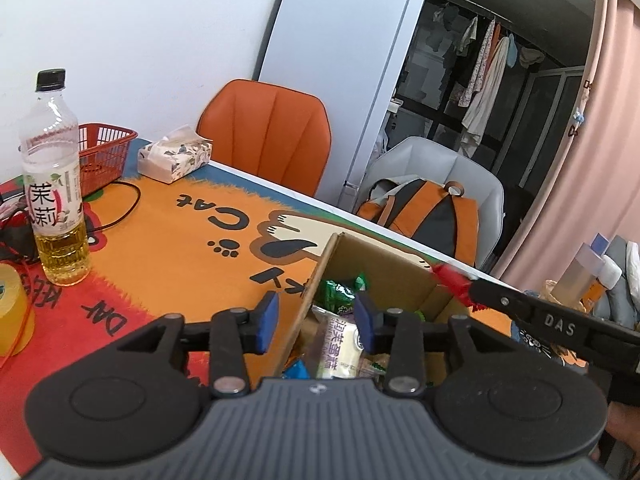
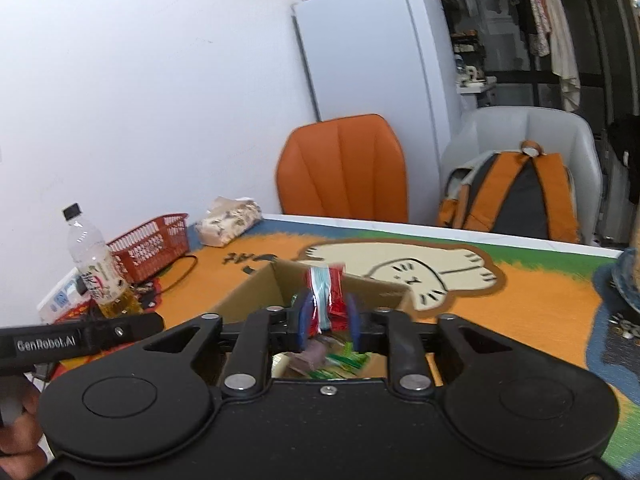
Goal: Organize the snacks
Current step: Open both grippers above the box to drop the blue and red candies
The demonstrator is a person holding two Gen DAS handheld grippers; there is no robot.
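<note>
Left wrist: left tongs point(image 1: 316, 322) gaped wide, empty, blue pads straddling the wall of the cardboard box point(image 1: 384, 268); glossy crinkled snack packets point(image 1: 338, 340) heaped inside. Smooth plastic bottle point(image 1: 54, 178) upright on the printed counter point(image 1: 168, 236).

Right wrist: right tongs point(image 2: 329, 316) pinched a shiny red-and-white wrapper point(image 2: 326, 294), held over the box point(image 2: 256, 292). Red lattice basket point(image 2: 150, 246) behind.

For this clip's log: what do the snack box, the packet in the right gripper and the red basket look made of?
Snack box: plain brown cardboard, matte, with a raw cut edge along its wall. Packet in the right gripper: thin glossy film, probably plastic, red with a pale stripe; motion blur hides detail. Red basket: moulded plastic by its look, with an open lattice wall.
</note>
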